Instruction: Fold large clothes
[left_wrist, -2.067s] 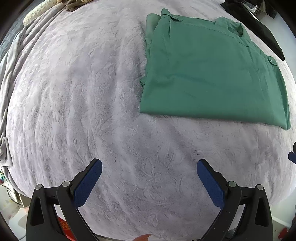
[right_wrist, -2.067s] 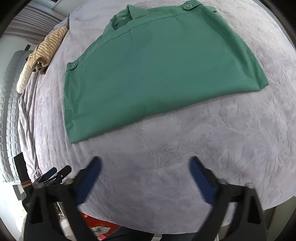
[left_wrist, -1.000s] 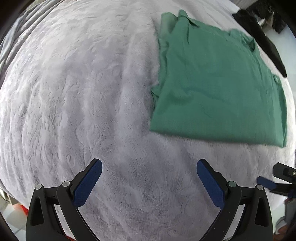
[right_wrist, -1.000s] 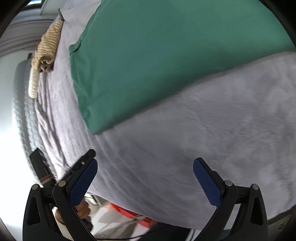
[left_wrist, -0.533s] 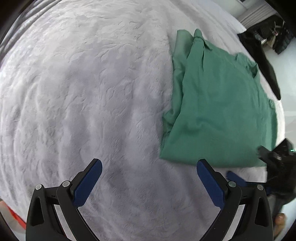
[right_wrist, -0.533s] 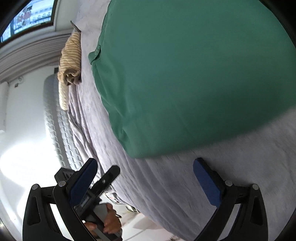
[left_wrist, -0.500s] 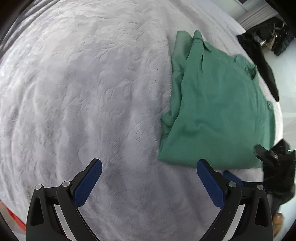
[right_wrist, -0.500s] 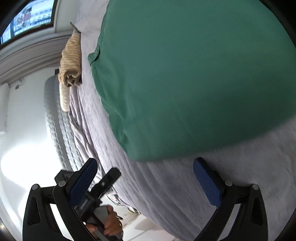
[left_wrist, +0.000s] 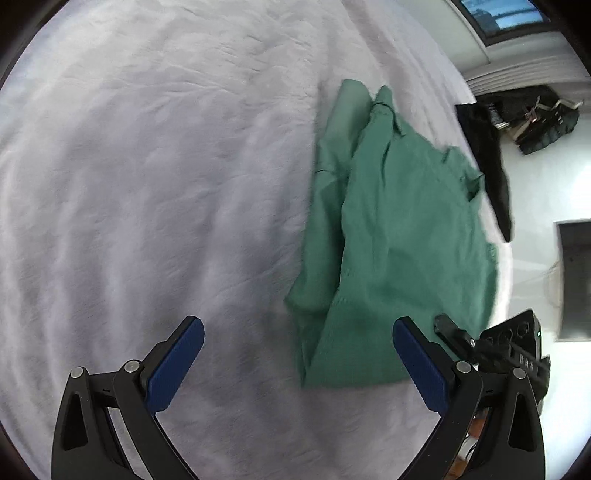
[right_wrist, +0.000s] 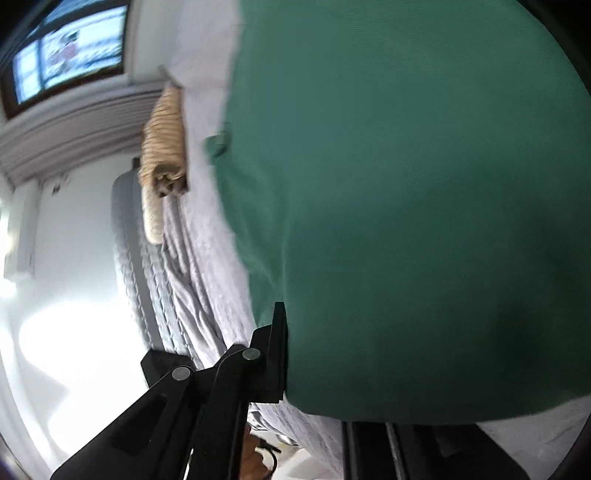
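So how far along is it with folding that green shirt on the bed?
Partway, it seems. The green shirt already lies in a compact folded shape on the grey bedspread, layers stacked along one side. In hand now: the right gripper has closed on the shirt's near edge, apparently for another fold. The left gripper hangs open over bare bedspread, holding nothing. That fold is left to do.
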